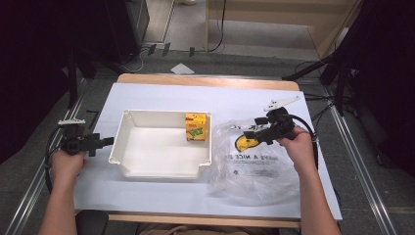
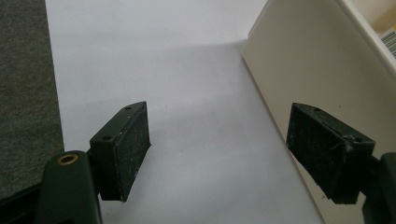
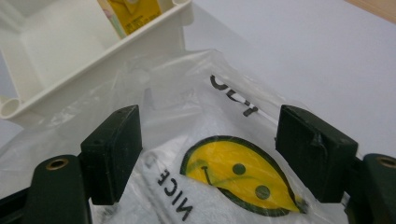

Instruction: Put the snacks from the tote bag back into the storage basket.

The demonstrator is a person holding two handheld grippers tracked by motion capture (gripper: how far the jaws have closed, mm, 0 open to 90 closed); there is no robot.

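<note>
While my right gripper (image 3: 208, 154) hovers, jaws apart, over the plastic bag (image 1: 254, 161) beside the white bin (image 1: 128, 147); my left gripper (image 2: 217, 154) gapes, empty, at its other side.

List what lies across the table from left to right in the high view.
left gripper → white tray → yellow carton standing in the tray's far right corner → clear plastic bag with a smiley face → right gripper over the bag.

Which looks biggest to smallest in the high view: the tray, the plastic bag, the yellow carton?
1. tray
2. plastic bag, nearly the tray's size, so this order is unsure
3. yellow carton, clearly smallest
</note>
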